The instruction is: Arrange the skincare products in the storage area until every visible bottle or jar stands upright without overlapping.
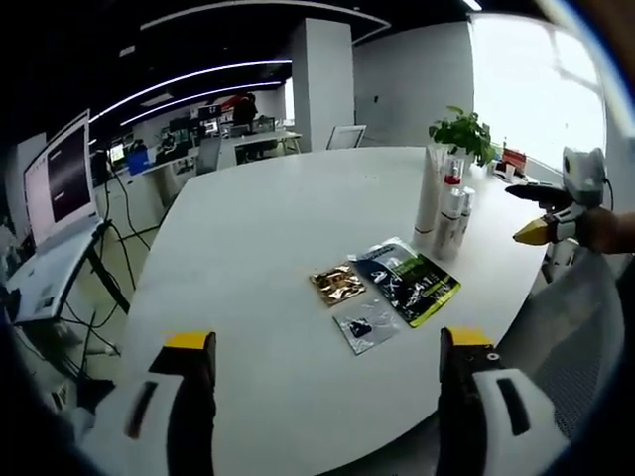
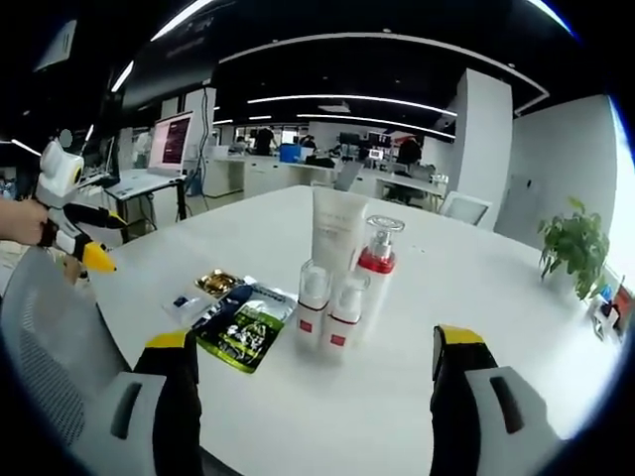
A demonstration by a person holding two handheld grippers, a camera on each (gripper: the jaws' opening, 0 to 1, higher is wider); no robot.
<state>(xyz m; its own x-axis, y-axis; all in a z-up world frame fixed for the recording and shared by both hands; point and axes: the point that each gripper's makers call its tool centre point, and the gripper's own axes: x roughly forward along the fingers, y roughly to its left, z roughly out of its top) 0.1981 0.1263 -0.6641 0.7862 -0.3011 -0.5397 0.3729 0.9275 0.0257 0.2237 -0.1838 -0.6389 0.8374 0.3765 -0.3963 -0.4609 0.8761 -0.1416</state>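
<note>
While foil sachets (image 1: 397, 288) lie flat, glossy bottles (image 2: 342, 288) stand — cylindrical.

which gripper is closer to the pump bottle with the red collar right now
Right. The right gripper faces the pump bottle close up; the left gripper sits back across the packets.

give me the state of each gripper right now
left gripper: jaws open, holding nothing, above the white table.
right gripper: jaws open, holding nothing, short of the bottles.
</note>
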